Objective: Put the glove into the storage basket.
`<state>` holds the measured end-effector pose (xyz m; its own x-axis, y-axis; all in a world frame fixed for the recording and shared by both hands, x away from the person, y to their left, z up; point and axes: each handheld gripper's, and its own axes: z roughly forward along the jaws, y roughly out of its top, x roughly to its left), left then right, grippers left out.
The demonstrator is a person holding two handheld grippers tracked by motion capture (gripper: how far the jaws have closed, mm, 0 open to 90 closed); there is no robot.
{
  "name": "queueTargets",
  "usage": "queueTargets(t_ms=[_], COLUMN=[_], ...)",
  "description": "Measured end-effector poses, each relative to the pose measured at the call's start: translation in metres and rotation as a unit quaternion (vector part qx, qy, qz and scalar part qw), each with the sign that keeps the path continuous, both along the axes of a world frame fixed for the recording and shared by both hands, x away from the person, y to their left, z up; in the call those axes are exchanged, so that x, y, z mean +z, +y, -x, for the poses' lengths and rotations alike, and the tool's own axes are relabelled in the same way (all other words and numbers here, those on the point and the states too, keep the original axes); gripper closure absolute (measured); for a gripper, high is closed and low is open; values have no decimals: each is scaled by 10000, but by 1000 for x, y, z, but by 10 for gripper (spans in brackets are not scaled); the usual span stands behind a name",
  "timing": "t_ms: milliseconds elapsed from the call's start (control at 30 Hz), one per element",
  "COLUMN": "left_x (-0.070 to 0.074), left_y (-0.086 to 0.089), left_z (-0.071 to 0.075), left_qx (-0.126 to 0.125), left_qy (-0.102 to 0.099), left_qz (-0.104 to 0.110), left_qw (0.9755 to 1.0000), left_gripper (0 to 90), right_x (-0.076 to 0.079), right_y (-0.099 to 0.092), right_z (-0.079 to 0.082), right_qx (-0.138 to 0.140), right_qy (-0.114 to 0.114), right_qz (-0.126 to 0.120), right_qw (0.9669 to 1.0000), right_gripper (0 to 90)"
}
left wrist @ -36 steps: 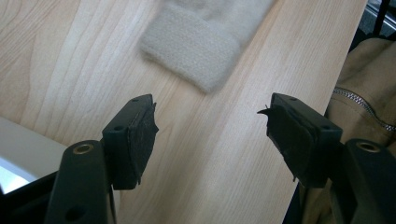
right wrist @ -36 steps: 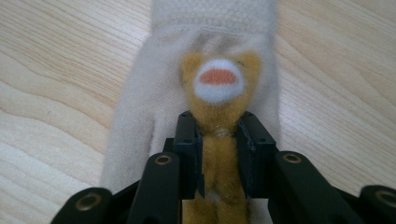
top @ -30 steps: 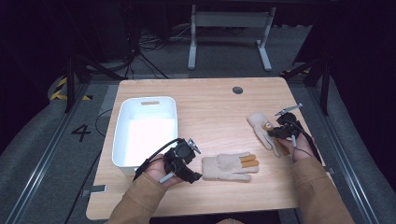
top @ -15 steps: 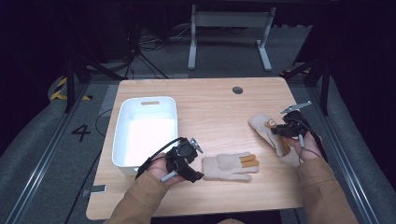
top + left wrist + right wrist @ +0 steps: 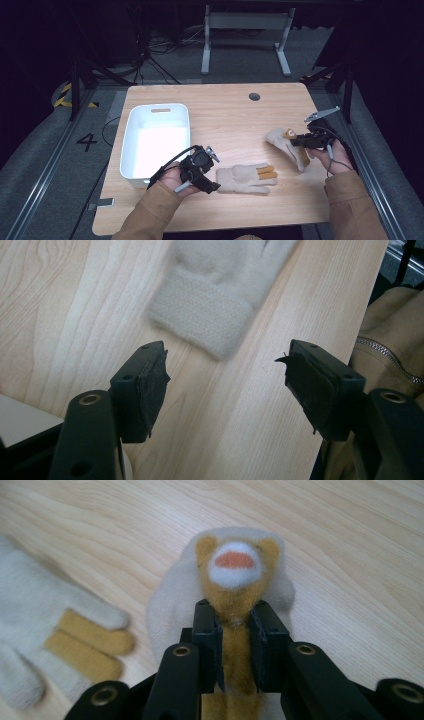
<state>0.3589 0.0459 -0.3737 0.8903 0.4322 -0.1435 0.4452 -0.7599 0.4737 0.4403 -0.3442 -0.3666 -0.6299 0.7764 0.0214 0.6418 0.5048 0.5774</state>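
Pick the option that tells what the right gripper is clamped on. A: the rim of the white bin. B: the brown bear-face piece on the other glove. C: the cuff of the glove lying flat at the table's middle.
B: the right gripper pinches the brown bear-face piece of the glove.

Cream glove (image 5: 247,178) flat on table; second glove (image 5: 286,142) lifted, pinched.

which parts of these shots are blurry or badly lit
Left gripper view: the glove cuff is soft and out of focus, the jaws sharp. Right gripper view: the flat glove at left blurs, the held glove is clearer. High view: the table is brightly lit, the surroundings dark.
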Motion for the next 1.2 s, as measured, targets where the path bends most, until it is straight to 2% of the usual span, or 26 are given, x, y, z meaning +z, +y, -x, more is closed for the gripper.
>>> queueTargets(t_ms=[200, 267, 433, 567, 800, 1033, 1200], left_x=[1, 1, 2, 1, 1, 0, 1], left_y=[0, 0, 1, 0, 0, -1, 0], left_z=[0, 0, 0, 0, 0, 0, 0], left_qx=[12, 24, 32, 15, 15, -12, 13], left_qy=[1, 2, -18, -22, -12, -25, -17], left_qz=[6, 2, 17, 1, 1, -26, 9], left_qw=[10000, 10000, 10000, 10000, 10000, 10000, 10000], left_gripper=[337, 337, 337, 337, 339, 338, 338], right_x=[10, 13, 18, 23, 30, 34, 35], right_y=[5, 7, 14, 20, 32, 43, 52], right_z=[8, 9, 14, 18, 26, 32, 36], right_qx=[299, 443, 697, 930, 1344, 1621, 1907], right_qy=[26, 45, 26, -12, -60, -93, -96], right_qz=[-17, -88, -39, -96, -133, -162, -176], right_qw=[9995, 9990, 9976, 9956, 9908, 9866, 9814], right_gripper=[759, 759, 758, 758, 759, 759, 759])
